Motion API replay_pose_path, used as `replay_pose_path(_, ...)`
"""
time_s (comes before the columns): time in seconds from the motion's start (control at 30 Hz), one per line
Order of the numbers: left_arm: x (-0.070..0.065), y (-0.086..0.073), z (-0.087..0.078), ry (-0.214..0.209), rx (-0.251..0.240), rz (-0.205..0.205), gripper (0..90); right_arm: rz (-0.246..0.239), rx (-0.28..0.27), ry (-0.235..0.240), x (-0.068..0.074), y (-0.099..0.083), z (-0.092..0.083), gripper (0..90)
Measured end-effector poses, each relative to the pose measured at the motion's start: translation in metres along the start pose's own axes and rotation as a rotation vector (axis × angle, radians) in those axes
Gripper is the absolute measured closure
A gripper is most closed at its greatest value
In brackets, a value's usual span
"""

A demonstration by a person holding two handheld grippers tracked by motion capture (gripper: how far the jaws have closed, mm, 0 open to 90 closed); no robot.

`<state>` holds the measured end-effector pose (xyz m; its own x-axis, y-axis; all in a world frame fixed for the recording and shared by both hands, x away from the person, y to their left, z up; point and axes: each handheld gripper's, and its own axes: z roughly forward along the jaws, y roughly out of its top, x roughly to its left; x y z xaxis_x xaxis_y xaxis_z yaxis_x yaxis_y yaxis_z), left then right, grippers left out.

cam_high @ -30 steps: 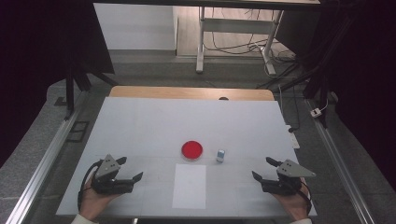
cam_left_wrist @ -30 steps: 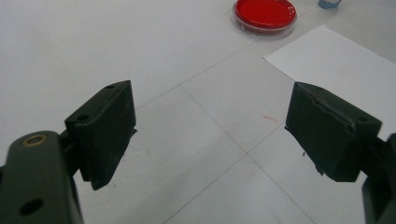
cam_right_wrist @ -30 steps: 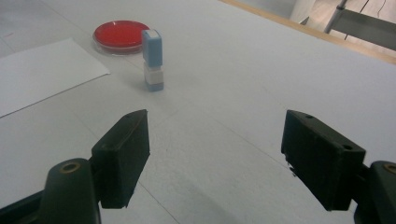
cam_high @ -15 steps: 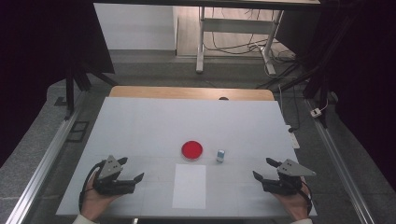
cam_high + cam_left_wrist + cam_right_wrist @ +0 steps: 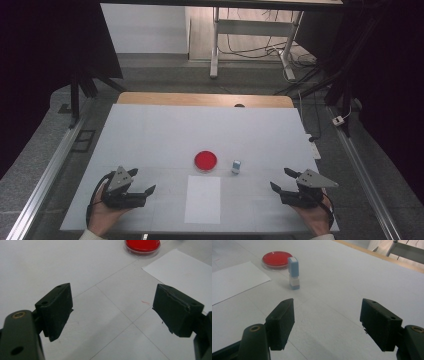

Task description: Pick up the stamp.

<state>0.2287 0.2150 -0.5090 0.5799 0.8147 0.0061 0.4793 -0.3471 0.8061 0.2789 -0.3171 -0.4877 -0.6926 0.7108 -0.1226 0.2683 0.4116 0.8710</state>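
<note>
Since both grippers are parked at the near edge of the table (image 5: 150, 130) with nothing held, the risks are all about the first approach. The little stamp (image 5: 236, 166) is tall, narrow and standing upright, so it could get tipped pretty easily if one jaw clips it before the other one is lined up. If it's knocked sideways, it would probably land on or against the red ink pad (image 5: 205, 160), which sits just beside it. A grab too high on the blue cap could also be a problem, as the cap might get pulled off instead of the whole thing being lifted, though whether it's a loose cap can't be told from here. The sheet of paper (image 5: 202, 198) lies flat and unpinned as far as can be seen, so it could be dragged if a jaw is scraped across it.

The right gripper (image 5: 286, 180) is held with its jaws spread wide apart, empty. In the right gripper view the stamp (image 5: 293, 273) is seen ahead and off to the left of the jaws' centre line, clearly apart from them, with the ink pad (image 5: 277, 259) behind it and the paper (image 5: 234, 280) to the left.

The left gripper (image 5: 141, 182) is also spread wide and empty, resting on the far side of the paper from the stamp, well apart from it. In its own view the ink pad (image 5: 142, 246) is seen far ahead.
</note>
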Motion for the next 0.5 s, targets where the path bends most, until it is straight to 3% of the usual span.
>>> replay_pose_path(0.5,-0.001,0.001,0.004,0.001,0.003,0.007,16.6,-0.014,-0.006,0.02,0.006,0.029,0.002,28.3)
